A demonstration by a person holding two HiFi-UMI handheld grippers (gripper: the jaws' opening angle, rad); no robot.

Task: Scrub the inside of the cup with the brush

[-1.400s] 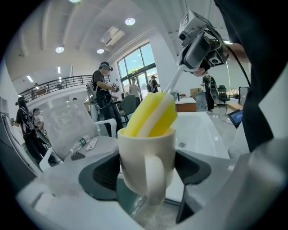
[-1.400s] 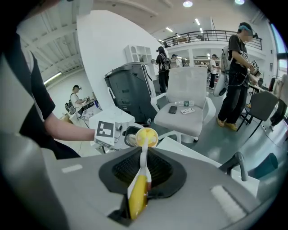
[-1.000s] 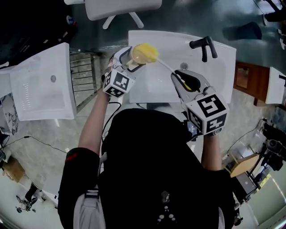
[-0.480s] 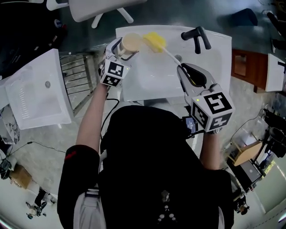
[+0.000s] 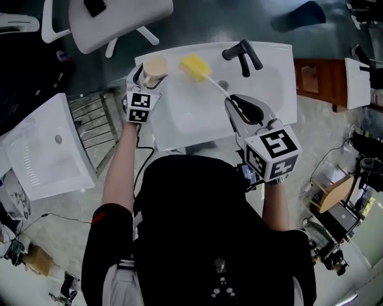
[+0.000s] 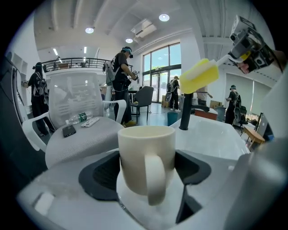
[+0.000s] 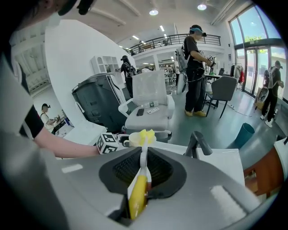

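A cream cup [image 5: 154, 64] stands upright with my left gripper [image 5: 149, 76] shut on it, over the left corner of the white sink [image 5: 197, 113]. In the left gripper view the cup [image 6: 146, 155] fills the jaws, handle toward the camera. My right gripper [image 5: 237, 103] is shut on the brush [image 5: 214, 83], gripping its yellow handle [image 7: 137, 196]. The brush's yellow sponge head [image 5: 194, 66] hangs over the basin, just right of the cup's rim and outside it. The sponge head [image 6: 198, 76] shows above and right of the cup in the left gripper view.
A black faucet [image 5: 242, 55] stands at the sink's far right side. A white office chair [image 5: 116, 18] sits beyond the sink. Left of the sink are a metal rack [image 5: 94, 122] and a second white basin [image 5: 42, 152]. People stand in the room behind.
The sponge head was at the cup's mouth a second ago; it has come out and now sits to the cup's right. The cup has turned upright and shifted left.
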